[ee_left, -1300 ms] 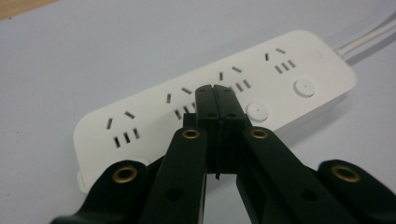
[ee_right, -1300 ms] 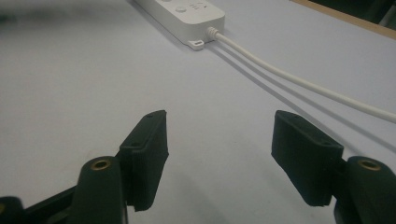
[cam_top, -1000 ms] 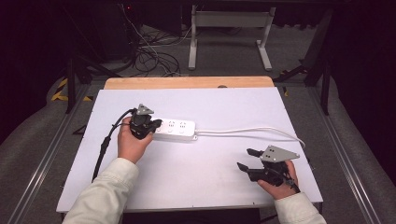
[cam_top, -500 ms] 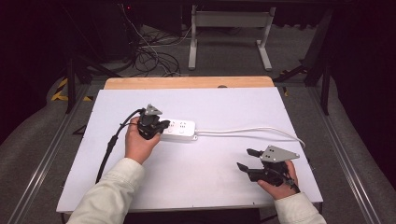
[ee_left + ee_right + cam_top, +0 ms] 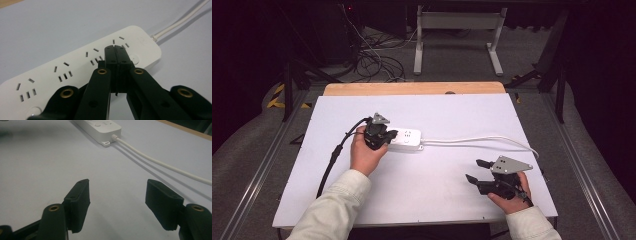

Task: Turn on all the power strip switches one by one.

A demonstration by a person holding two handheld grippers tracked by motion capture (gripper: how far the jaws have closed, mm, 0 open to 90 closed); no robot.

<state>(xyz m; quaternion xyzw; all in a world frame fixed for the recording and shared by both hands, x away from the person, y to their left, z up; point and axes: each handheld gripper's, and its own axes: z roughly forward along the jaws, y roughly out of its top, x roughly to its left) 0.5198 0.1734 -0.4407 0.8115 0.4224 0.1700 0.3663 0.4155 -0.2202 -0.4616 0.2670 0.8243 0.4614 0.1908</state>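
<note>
Left claw: jaws pressed together, tips over the strip, button just beside them. Best lowered squarely, strip kept unshifted. Right claw: spread, empty, well apart.

No text, brand or number can be read; a faint embossed mark on the white power strip is too small to make out.

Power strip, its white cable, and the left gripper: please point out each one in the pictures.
power strip (image 5: 75,67), left gripper view, on its socket face.
white cable (image 5: 482,140), high view, on its middle run across the table.
left gripper (image 5: 116,53), left gripper view, at the closed jaw tips.
</note>
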